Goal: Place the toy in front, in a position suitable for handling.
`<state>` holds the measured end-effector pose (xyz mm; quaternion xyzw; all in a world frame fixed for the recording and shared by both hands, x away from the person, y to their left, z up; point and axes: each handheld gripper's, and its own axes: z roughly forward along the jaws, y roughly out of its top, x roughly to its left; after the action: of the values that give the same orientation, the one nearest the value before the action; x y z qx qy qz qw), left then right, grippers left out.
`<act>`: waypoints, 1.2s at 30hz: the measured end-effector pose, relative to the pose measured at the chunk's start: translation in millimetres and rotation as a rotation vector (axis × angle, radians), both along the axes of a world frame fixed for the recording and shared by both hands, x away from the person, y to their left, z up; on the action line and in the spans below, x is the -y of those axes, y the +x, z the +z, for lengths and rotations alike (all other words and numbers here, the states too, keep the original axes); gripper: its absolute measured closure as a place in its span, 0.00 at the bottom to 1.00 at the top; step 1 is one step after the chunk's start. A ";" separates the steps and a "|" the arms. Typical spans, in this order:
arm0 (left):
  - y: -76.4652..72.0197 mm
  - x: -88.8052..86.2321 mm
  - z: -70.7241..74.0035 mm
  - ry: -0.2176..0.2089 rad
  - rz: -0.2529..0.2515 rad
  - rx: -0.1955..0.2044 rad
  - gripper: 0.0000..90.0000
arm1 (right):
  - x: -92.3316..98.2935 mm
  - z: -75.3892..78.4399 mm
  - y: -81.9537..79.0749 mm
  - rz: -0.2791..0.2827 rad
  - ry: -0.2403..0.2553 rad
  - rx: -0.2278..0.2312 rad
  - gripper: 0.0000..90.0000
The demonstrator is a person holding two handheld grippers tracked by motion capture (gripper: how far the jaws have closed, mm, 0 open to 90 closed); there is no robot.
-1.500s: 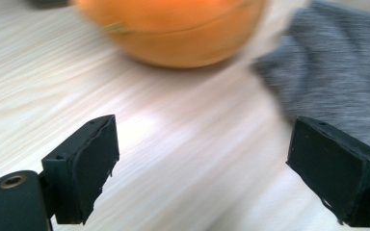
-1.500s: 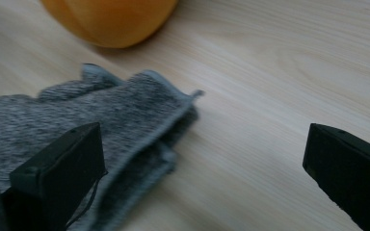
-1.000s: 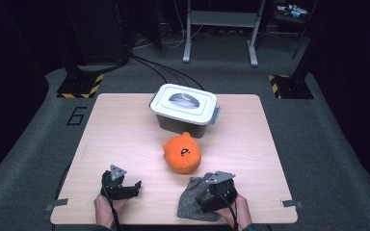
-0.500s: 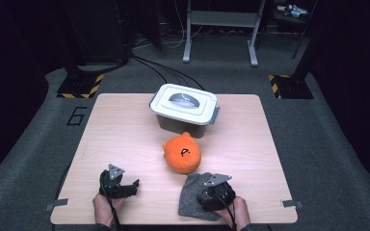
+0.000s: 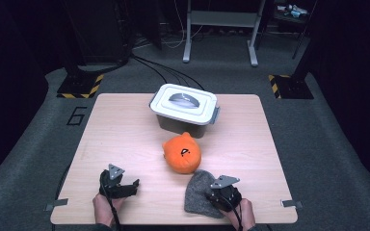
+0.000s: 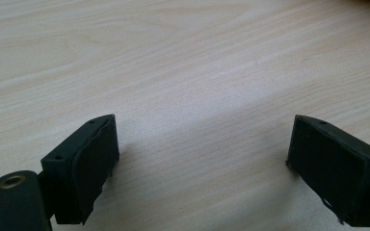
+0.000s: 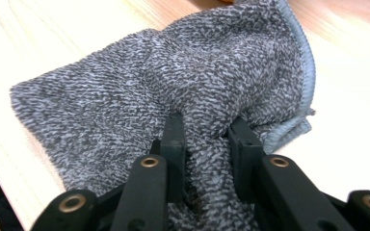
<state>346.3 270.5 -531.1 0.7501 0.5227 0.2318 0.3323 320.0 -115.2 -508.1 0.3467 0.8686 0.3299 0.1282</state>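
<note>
A grey fluffy cloth (image 5: 197, 191) (image 7: 183, 82) lies near the table's front edge, right of centre. My right gripper (image 5: 216, 196) (image 7: 206, 132) sits on its near side; its jaws have just been closing and now pinch a raised fold of the cloth between the pads. An orange round plush toy (image 5: 182, 152) rests just beyond the cloth. My left gripper (image 5: 125, 188) (image 6: 200, 166) stands open at the front left over bare wood, nothing between its fingers.
A white lidded box (image 5: 184, 109) with a grey handle stands at the back middle of the wooden table (image 5: 115, 134). Dark floor, cables and stand legs surround the table.
The right gripper's jaws have closed on the cloth, bunching a fold. The left gripper has stayed put.
</note>
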 end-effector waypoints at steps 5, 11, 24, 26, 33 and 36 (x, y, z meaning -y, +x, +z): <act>-0.1 0.0 0.0 0.000 -0.001 0.000 0.12 | 10.8 7.6 -1.4 -0.034 0.020 0.001 0.83; -0.1 0.0 0.0 0.000 -0.001 0.000 0.12 | 27.4 20.6 0.9 -0.072 0.032 0.038 0.83; 0.0 0.1 0.0 -0.001 -0.002 0.001 0.12 | 65.7 40.5 11.0 -0.189 0.047 0.090 0.83; 0.1 0.1 0.0 0.001 -0.003 0.003 0.12 | 70.5 42.1 14.1 -0.204 0.045 0.098 0.83; 0.1 0.3 -0.1 0.000 -0.008 0.003 0.12 | 91.5 48.9 27.8 -0.273 0.046 0.118 0.83; 0.0 0.4 -0.1 0.002 -0.008 0.003 0.12 | 101.5 50.0 35.3 -0.316 0.049 0.114 0.83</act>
<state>346.3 270.1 -531.2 0.7520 0.5190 0.2323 0.3333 355.3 -216.7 -458.1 0.4628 0.7862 0.3458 0.2193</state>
